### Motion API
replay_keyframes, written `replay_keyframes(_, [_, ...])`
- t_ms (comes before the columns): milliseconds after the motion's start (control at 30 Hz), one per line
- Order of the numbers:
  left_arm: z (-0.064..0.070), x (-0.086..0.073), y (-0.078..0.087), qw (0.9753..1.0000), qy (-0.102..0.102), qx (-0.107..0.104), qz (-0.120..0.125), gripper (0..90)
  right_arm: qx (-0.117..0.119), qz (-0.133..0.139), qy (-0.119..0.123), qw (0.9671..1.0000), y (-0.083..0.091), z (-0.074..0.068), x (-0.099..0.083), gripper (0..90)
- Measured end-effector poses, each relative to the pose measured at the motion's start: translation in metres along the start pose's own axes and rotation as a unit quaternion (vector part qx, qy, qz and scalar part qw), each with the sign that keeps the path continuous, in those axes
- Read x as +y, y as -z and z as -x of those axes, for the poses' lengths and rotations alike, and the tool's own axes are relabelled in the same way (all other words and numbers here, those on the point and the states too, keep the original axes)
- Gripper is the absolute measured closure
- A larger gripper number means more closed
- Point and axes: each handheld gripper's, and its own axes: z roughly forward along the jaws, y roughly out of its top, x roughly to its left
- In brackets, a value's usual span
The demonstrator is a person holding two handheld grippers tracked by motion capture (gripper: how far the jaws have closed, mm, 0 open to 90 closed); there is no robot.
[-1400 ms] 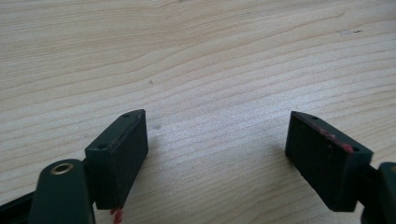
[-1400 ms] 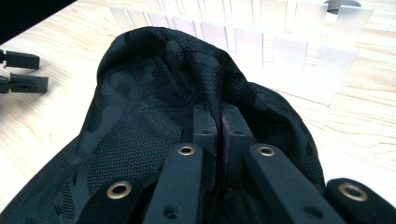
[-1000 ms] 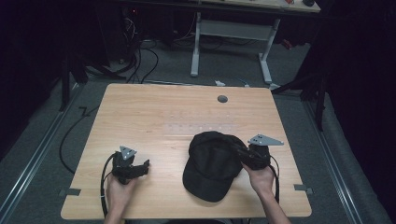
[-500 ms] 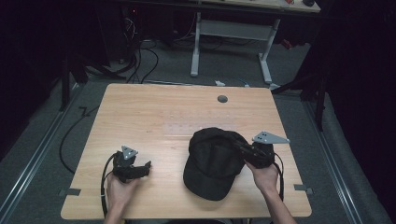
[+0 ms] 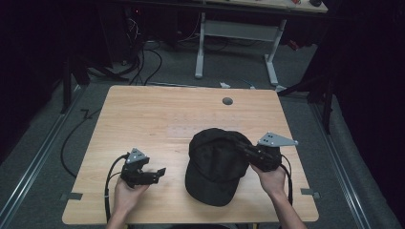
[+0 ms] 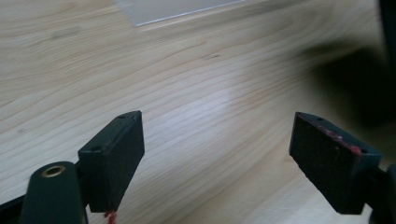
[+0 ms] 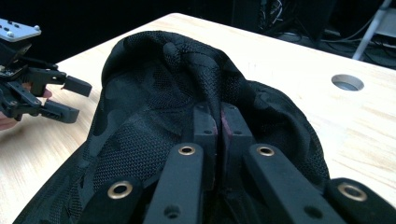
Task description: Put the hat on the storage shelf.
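Black cap (image 5: 216, 164) on the wooden table (image 5: 157, 119), near the front edge, right of centre, brim toward the person. Right gripper (image 7: 218, 122) clenched on a pinch of the cap's mesh crown fabric, jaws together with cloth bunched between them; right hand (image 5: 272, 180) behind it. Left gripper (image 5: 160, 173) released, jaws spread wide over bare wood, nothing between them, well apart from the cap, held in the left hand (image 5: 125, 195). Round grommet hole (image 5: 228, 101) toward the far edge.

Your cap (image 5: 216, 164) sat on the table (image 5: 162, 119) near its front edge, between your left gripper (image 5: 154, 174) and right gripper (image 5: 244, 149), which was on its right side.
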Motion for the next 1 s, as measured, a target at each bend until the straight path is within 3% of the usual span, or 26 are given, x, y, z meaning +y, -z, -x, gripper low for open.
replay_keyframes(67, [0.004,0.001,0.001,0.9999,0.0,-0.01,-0.004,17.5,0.004,0.003,0.004,1.0,-0.001,-0.001,0.001,87.2])
replay_keyframes(100, [0.012,0.004,0.002,0.9995,0.006,-0.031,-0.008,17.2,0.006,0.004,0.007,1.0,-0.001,-0.001,0.002,87.2])
replay_keyframes(167, [0.02,0.007,0.002,0.9986,0.007,-0.049,-0.017,16.6,0.009,0.005,0.009,0.9999,-0.001,-0.002,0.002,87.2])
replay_keyframes(233, [0.024,0.008,0.002,0.9981,0.01,-0.056,-0.021,15.9,0.012,0.006,0.011,0.9999,-0.002,-0.002,0.002,87.2])
replay_keyframes(267, [0.031,0.01,0.001,0.9966,0.013,-0.074,-0.033,15.7,0.014,0.006,0.011,0.9998,-0.002,-0.002,0.002,87.2])
replay_keyframes(433, [0.043,0.012,-0.002,0.9938,0.012,-0.097,-0.053,15.5,0.019,0.011,0.018,0.9996,-0.002,-0.003,0.003,87.2])
replay_keyframes(467, [0.049,0.013,-0.003,0.9921,0.015,-0.108,-0.062,15.4,0.022,0.011,0.022,0.9995,-0.002,-0.003,0.004,87.2])
replay_keyframes(733, [0.067,0.014,-0.009,0.9864,0.019,-0.136,-0.092,15.4,0.033,0.017,0.037,0.9986,-0.003,-0.006,0.008,87.2])
replay_keyframes(800, [0.07,0.014,-0.01,0.9839,0.023,-0.145,-0.102,15.4,0.036,0.016,0.039,0.9985,-0.004,-0.007,0.009,87.2])
replay_keyframes(1000, [0.076,0.013,-0.015,0.9811,0.019,-0.148,-0.123,15.3,0.054,0.022,0.044,0.9973,-0.005,-0.009,0.011,87.2])
